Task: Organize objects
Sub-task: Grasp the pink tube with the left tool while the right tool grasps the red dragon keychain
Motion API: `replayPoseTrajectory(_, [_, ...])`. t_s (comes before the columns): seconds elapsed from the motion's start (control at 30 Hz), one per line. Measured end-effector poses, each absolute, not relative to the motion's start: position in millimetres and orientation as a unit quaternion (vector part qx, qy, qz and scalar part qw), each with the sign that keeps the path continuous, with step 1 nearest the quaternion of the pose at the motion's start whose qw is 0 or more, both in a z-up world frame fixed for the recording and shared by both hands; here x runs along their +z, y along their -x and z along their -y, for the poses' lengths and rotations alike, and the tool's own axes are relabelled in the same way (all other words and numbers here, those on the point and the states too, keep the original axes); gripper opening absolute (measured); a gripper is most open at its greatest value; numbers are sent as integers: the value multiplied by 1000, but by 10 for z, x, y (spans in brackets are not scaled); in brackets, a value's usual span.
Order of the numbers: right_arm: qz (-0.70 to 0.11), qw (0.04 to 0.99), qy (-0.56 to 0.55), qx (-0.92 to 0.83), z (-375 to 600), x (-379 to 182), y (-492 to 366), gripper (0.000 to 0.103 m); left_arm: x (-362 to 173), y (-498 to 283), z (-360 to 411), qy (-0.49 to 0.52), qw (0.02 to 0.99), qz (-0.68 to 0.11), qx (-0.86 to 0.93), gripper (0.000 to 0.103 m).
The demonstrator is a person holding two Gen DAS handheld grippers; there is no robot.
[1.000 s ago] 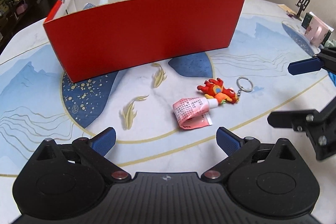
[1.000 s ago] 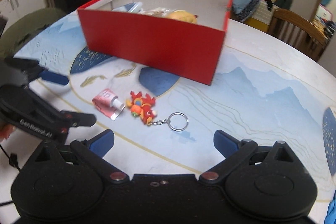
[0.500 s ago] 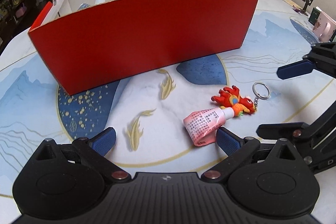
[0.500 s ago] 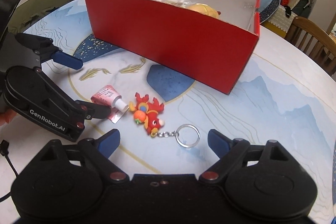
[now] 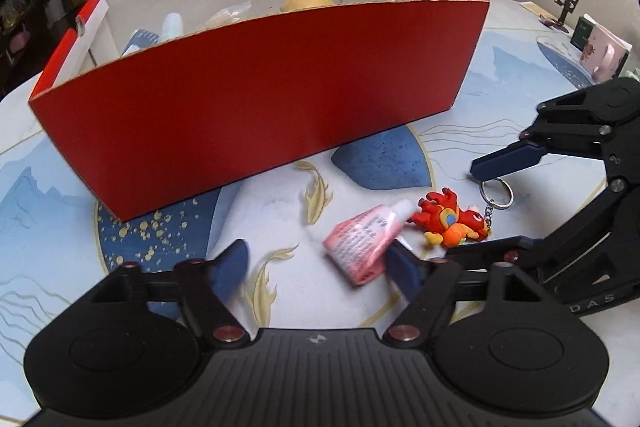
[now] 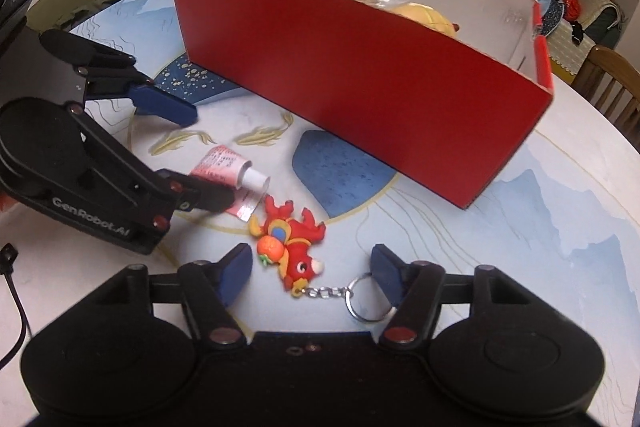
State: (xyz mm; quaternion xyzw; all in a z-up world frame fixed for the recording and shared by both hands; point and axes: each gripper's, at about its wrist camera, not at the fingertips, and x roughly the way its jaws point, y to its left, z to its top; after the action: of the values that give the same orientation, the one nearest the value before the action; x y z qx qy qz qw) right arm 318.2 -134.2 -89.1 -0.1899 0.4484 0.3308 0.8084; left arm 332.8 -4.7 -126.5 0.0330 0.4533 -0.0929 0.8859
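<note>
Two small things lie loose on the painted tabletop [image 5: 60, 227] in the left wrist view: one pink tube [image 5: 362, 241] and one red dragon keychain [image 5: 450, 221], both in front of one red box [image 5: 260, 99]. The left claw [image 5: 320, 267] has just been closing; the tube lies between its pads, the right pad touching the tube's flat end, the left pad well clear, so nothing is gripped. Three painted gold fish show on the tabletop.

In the right wrist view, the right claw [image 6: 312, 273] has also just been closing. The keychain [image 6: 292, 247] lies between its two blue pads, its one metal ring [image 6: 368, 297] beside the right pad; neither pad presses the figure. The tube [image 6: 226, 169] lies just beyond, its white cap near the dragon's head. The box [image 6: 360, 83] holds several items, too hidden to count.
</note>
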Motion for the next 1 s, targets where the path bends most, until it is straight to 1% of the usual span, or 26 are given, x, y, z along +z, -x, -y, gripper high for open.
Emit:
replayPoseTrajectory(0.07, [-449, 808, 185, 333, 1333, -887, -3207, 60, -1249, -3348, 47, -28, 886, -452, -104, 59])
replayPoseTrajectory(0.1, [-449, 808, 182, 335, 1325, -888, -3219, 59, -1240, -3364, 46, -24, 885, -452, -109, 56])
replayPoseTrajectory(0.17, [-448, 809, 180, 335, 1302, -888, -3231, 57, -1233, -3394, 47, -18, 884, -453, -117, 44])
replayPoseTrajectory(0.27, [-445, 811, 176, 337, 1291, -891, -3221, 52, -1220, -3418, 51, -9, 882, -454, -127, 35])
replayPoseTrajectory(0.4, [-441, 816, 171, 334, 1296, -885, -3178, 40, -1195, -3423, 70, -5, 883, -452, -130, 33])
replayPoseTrajectory(0.57, [-441, 826, 154, 315, 1346, -891, -3125, 39, -1171, -3427, 67, 6, 882, -456, -118, 32])
replayPoseTrajectory(0.83, [-455, 842, 98, 272, 1587, -793, -3003, 39, -1136, -3344, 2, 33, 878, -467, -99, 30])
replayPoseTrajectory(1.0, [-458, 848, 76, 254, 1740, -662, -2892, 39, -1082, -3243, -54, 61, 874, -473, -94, 25])
